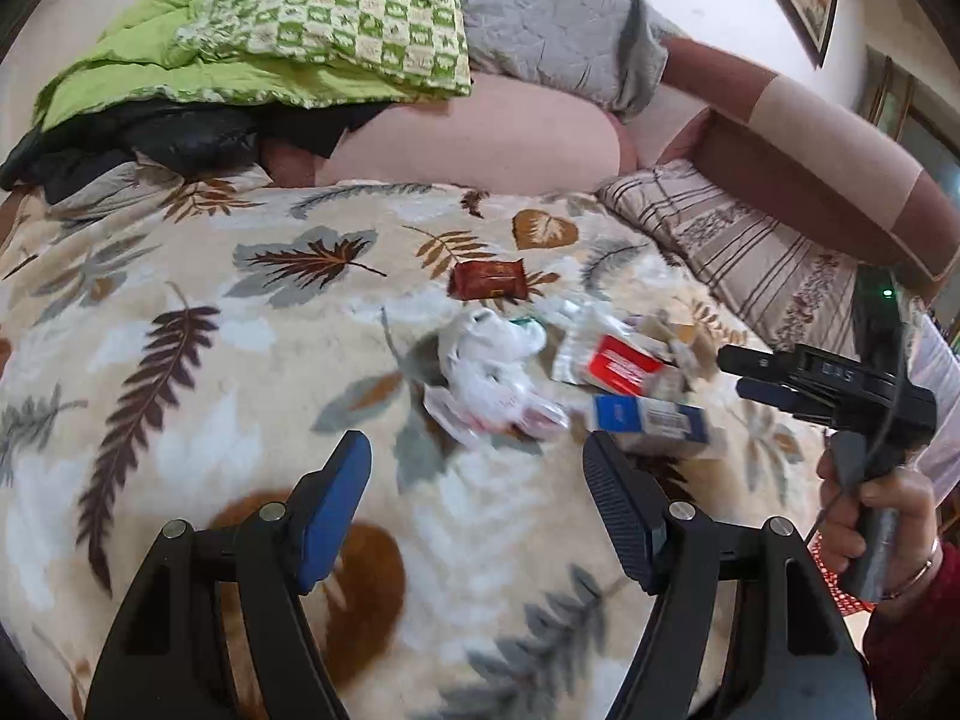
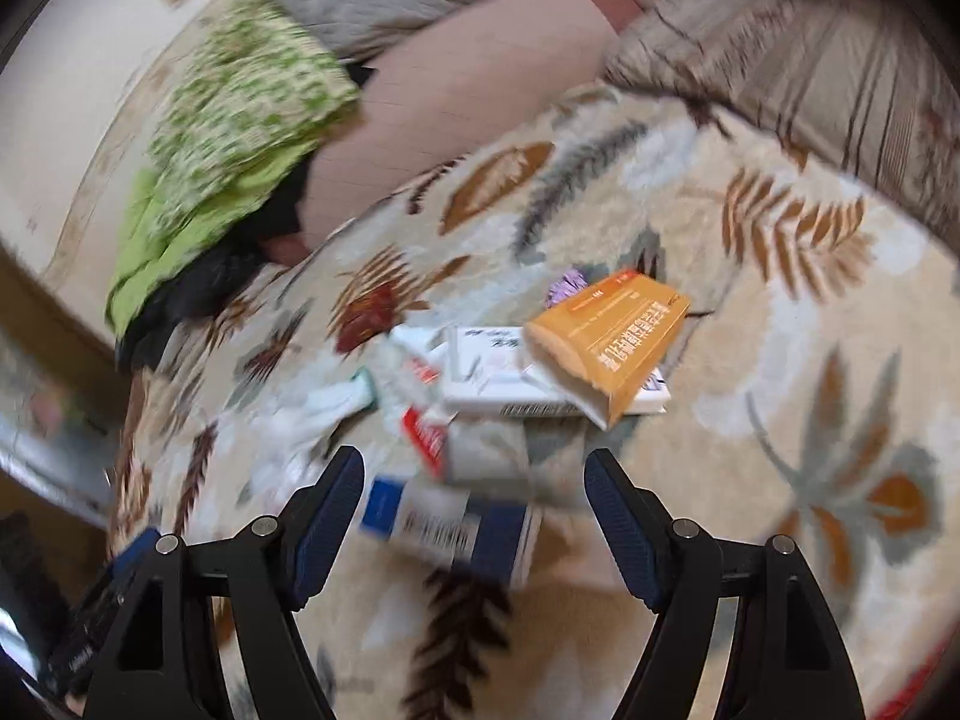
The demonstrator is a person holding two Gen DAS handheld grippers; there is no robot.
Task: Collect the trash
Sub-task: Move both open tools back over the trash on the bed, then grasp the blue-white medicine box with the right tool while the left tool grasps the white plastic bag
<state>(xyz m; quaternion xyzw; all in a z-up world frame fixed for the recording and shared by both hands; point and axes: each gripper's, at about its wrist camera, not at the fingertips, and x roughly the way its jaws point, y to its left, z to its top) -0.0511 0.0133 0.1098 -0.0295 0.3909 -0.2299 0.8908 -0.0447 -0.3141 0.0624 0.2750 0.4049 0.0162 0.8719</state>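
Trash pile (image 1: 564, 372) mid-blanket (image 1: 180, 372); bare blanket around it. Left gripper (image 1: 477, 468) and right gripper (image 2: 474, 483): jaws apart, empty. Pillow (image 1: 480, 138) and green quilt (image 1: 312, 30) behind pile.

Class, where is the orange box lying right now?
In the right wrist view, the orange box lies right of centre atop white cartons, on the leaf-print blanket.
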